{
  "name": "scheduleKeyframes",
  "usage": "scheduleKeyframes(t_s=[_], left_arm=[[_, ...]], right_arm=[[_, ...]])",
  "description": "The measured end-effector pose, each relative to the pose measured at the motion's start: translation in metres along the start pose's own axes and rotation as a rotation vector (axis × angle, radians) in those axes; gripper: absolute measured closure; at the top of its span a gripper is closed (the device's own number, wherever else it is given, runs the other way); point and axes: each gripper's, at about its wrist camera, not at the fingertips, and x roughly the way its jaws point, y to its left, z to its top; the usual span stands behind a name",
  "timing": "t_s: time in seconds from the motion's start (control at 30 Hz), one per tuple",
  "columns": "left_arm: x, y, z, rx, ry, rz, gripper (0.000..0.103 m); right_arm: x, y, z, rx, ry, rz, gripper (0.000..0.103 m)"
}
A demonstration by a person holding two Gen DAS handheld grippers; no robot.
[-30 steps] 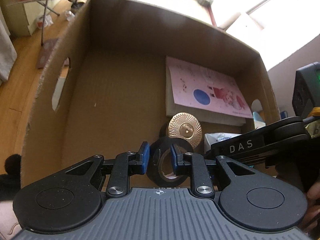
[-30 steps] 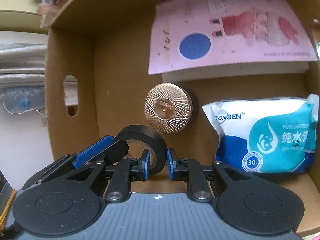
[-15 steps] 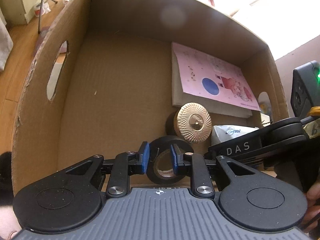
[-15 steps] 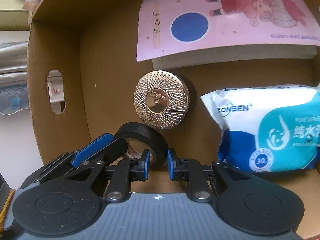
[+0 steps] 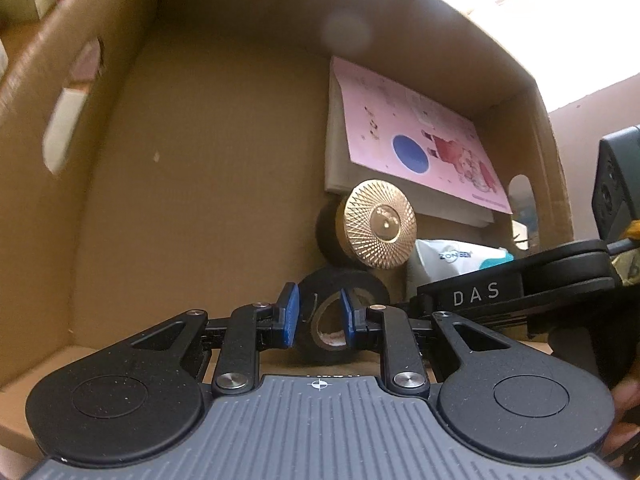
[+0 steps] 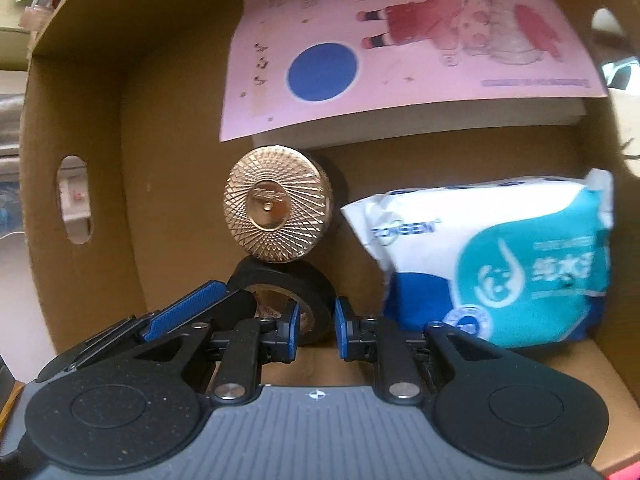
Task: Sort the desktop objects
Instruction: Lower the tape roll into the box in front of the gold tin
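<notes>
Since a second ago my left gripper [image 5: 316, 322] has sunk deeper into the cardboard box [image 5: 192, 152], carrying the black tape roll [image 5: 340, 304] down with it.

Left wrist view: fingers pinching the roll's wall, one pad inside the core. The roll sits low by the gold-lidded jar [image 5: 380, 228].

Right wrist view: right gripper [image 6: 316, 330] fingers drawn in, nothing between them. Wipes pack [image 6: 500, 260] and pink book [image 6: 400, 40] lie beyond.
</notes>
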Motion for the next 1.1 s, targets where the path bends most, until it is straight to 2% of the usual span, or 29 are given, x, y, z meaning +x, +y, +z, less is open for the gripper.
scheduleKeyframes(t_s=[0.4,0.63,0.97,1.1], left_arm=[[0.006,-0.002,-0.002,-0.046,0.004,-0.028,0.082],[0.005,-0.003,-0.004,-0.026,0.000,0.004,0.074],[-0.006,-0.005,-0.006,-0.011,-0.036,-0.008,0.068],[-0.011,-0.003,-0.007,-0.010,-0.047,-0.005,0.068]], right_arm=[[0.000,-0.003,-0.012,0.023,-0.021,-0.034,0.082],[0.001,-0.004,-0.020,0.036,-0.026,-0.047,0.081],[-0.004,-0.002,-0.030,0.043,-0.031,-0.049,0.080],[-0.011,0.003,-0.037,0.019,-0.066,-0.033,0.080]])
